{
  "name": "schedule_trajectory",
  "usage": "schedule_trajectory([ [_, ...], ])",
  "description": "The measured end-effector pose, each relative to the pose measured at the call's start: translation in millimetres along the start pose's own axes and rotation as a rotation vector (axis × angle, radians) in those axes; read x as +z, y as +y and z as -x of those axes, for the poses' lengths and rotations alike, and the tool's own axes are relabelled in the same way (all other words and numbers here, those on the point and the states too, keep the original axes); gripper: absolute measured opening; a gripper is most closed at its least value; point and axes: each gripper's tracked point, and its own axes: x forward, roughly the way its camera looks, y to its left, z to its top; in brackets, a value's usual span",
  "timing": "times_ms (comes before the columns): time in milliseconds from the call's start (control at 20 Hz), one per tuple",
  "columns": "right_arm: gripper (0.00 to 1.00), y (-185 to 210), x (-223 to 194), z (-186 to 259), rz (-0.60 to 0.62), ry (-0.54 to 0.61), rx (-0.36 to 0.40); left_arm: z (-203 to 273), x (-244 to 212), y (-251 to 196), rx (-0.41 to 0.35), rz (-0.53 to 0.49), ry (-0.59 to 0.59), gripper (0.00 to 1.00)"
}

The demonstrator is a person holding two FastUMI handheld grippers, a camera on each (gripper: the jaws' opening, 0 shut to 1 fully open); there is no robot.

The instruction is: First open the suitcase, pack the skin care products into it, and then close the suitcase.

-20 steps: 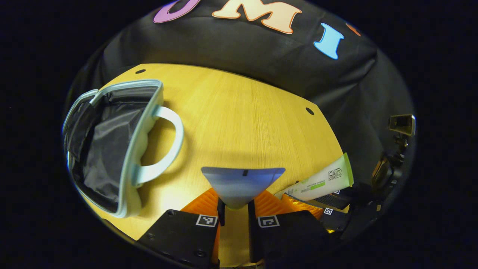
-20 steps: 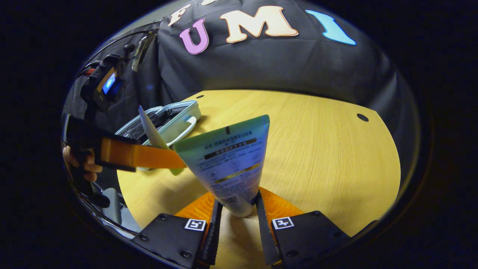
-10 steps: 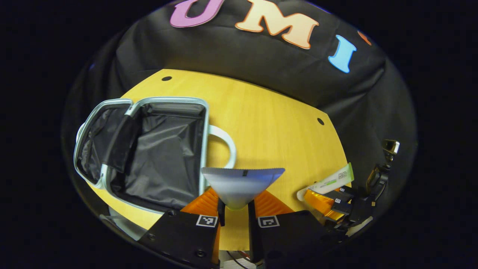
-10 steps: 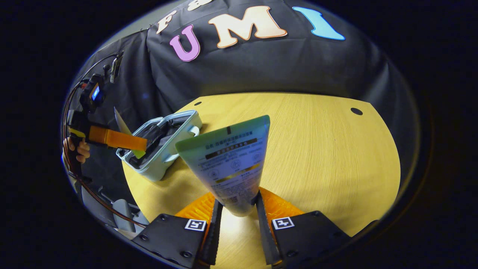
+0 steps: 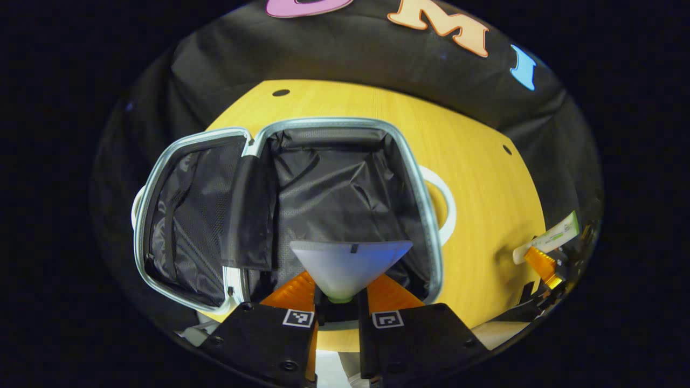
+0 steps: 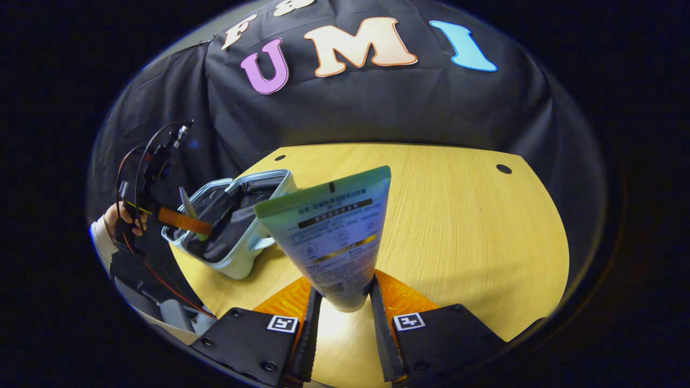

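The suitcase (image 5: pixel 334 178) lies open on the wooden tabletop (image 5: pixel 485 178), its dark lining showing and its pale handle (image 5: pixel 444 207) on the side toward the right tongs (image 5: pixel 542 264). The left tongs (image 5: pixel 337 302) are clamped on a pale tube (image 5: pixel 350 264), held just over the suitcase's near edge. Well apart from the suitcase, the right tongs grip a green-edged printed tube (image 6: pixel 334 237) above the tabletop, both fingers (image 6: pixel 310 318) pressing its lower end.
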Motion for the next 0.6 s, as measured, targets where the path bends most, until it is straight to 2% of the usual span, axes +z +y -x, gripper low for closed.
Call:
schedule_trajectory([
  [100,0.51,19.0,4.4,1.8,-0.025,-0.003,-0.024,-15.3,-6.9,8.5,-0.026,-0.019,0.071,0.25],
  [300,0.48,58.7,15.7,1.3,-0.020,-0.002,-0.035,-31.8,-24.9,25.9,-0.030,-0.013,0.206,0.25],
  [500,0.48,109.5,24.8,-8.7,-0.040,0.018,0.023,-39.1,-31.7,25.3,-0.087,-0.001,0.257,0.26],
  [600,0.49,137.7,21.8,-17.0,-0.056,0.049,0.065,-41.6,-26.7,28.2,-0.081,-0.011,0.242,0.28],
])
